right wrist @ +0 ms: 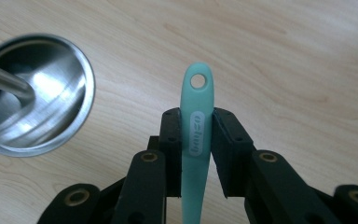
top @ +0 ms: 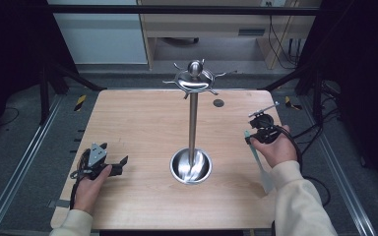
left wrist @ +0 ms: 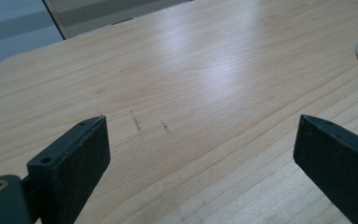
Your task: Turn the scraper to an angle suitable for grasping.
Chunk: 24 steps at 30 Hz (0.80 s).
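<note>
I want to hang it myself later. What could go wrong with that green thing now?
The right gripper pinches only the narrow handle of the green utensil, so it could twist or slip out. Its hanging hole is small; missing a hook seems easy. Bumping the tall stand might rock it.

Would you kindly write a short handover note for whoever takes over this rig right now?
Right tongs: shut on the mint-green utensil handle, hanging hole at its free end, held above the table's right side.
Left tongs: open, nothing between them, low over the table at front left.
Steel hook stand: table centre, round base, hooks bare.
Done: utensil gripped.
Left: probably hang it by the hole on a hook.
</note>
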{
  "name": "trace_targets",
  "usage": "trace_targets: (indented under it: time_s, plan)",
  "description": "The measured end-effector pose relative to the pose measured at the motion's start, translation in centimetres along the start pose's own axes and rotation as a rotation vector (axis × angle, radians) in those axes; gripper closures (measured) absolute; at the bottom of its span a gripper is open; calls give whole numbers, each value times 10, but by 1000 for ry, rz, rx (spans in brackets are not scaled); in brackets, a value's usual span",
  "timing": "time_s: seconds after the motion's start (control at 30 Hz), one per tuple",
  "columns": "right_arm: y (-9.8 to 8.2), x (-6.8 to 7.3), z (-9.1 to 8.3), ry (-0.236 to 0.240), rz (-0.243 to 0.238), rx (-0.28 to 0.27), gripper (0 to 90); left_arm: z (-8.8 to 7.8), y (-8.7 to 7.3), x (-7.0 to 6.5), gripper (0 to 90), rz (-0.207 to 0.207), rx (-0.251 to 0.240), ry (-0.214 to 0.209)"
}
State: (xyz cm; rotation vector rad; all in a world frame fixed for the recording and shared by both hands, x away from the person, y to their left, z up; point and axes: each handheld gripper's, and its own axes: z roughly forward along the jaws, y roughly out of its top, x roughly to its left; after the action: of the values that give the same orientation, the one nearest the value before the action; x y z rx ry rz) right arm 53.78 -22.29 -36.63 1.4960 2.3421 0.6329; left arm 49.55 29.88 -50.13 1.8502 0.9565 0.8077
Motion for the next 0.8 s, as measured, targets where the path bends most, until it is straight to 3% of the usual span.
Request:
trace_targets:
  time_s: [0.6, 0.8]
  plan:
    - [12, 10, -62, 11, -83, -197, 746, 0, 0, 0, 35, 1, -1, 1]
    - [17, 16, -84, 27, -114, -287, 745, 0, 0, 0, 35, 1, -2, 1]
